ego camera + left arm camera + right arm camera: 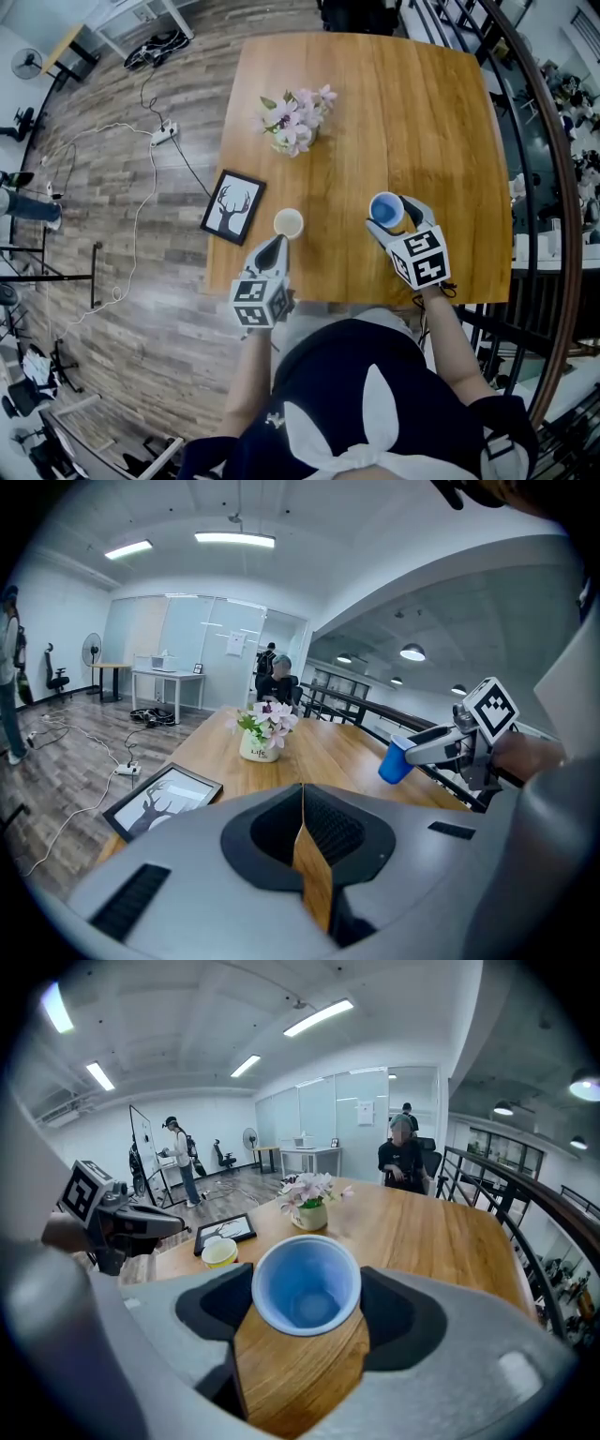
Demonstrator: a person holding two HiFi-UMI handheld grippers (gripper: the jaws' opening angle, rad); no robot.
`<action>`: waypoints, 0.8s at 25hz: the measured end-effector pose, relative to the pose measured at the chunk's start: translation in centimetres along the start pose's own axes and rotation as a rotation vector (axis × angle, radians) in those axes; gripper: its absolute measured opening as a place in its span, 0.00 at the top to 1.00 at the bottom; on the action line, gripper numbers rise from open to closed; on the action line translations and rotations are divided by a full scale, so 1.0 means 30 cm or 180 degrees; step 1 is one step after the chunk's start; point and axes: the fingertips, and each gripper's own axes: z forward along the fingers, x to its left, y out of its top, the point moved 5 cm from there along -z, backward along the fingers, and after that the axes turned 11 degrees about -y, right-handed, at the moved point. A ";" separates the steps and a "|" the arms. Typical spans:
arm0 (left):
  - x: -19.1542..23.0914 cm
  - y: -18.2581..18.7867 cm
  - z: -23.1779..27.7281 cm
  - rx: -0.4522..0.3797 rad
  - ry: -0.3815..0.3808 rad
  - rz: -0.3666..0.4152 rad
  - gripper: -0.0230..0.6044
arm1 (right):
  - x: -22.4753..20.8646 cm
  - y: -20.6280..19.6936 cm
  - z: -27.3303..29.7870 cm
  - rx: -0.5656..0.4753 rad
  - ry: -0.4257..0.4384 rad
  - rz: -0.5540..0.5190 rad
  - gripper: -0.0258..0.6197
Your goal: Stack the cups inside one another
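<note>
One blue cup (386, 210) is grasped in my right gripper (392, 219), center right; the yellow cup (288, 223) stands mid-frame. My left gripper (275, 247) sits clenched just below it.

The left gripper (275, 244) and the right gripper (388, 214) had smooth pale-grey moulded shells. Each shell narrowed to two blunt jaws, which were lined with black ribbed pads (330, 829) set in dark recesses. Short black slots (131, 899) marked the shell flanks. Each gripper carried a white marker cube (260, 303) printed with black square patterns. The person wore a dark navy short-sleeved top (323, 384) with a white bow-shaped panel (377, 405) and a small white logo (273, 421).
</note>
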 end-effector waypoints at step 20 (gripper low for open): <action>0.000 0.004 -0.027 -0.0041 0.0015 -0.0005 0.93 | 0.013 0.059 -0.062 -0.0136 -0.0039 -0.0028 0.41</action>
